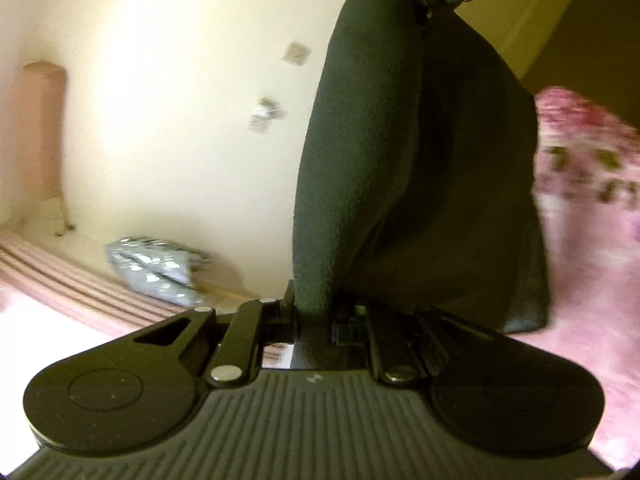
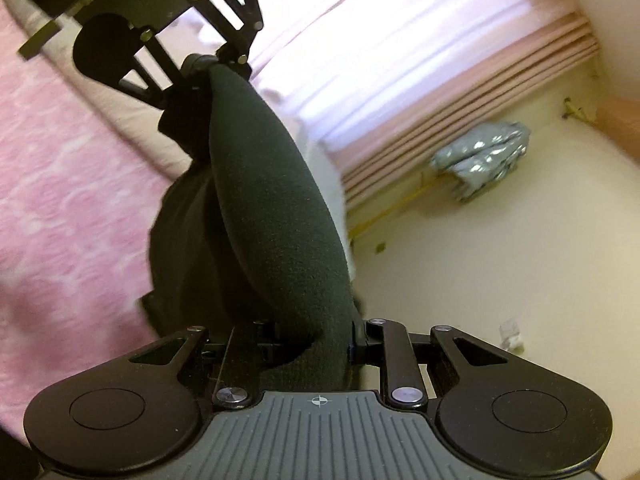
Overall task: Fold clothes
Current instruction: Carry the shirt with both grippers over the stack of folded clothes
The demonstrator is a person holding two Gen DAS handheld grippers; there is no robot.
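Your left gripper (image 1: 314,320) and right gripper (image 2: 316,344) each clamp the one dark garment (image 1: 400,160), stretched between them above the pink bedspread (image 2: 60,200). One silvery bundle (image 2: 480,156) lies on the floor beyond it.

Left tongs (image 1: 314,322) and right tongs (image 2: 332,344), both clamped on dark garment (image 1: 400,160), facing each other.

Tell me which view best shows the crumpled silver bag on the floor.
The right wrist view: the silver bag lies unobstructed on the cream floor beside the pink curtain, with its creases readable. The left wrist view shows the same bag lower, more blurred.
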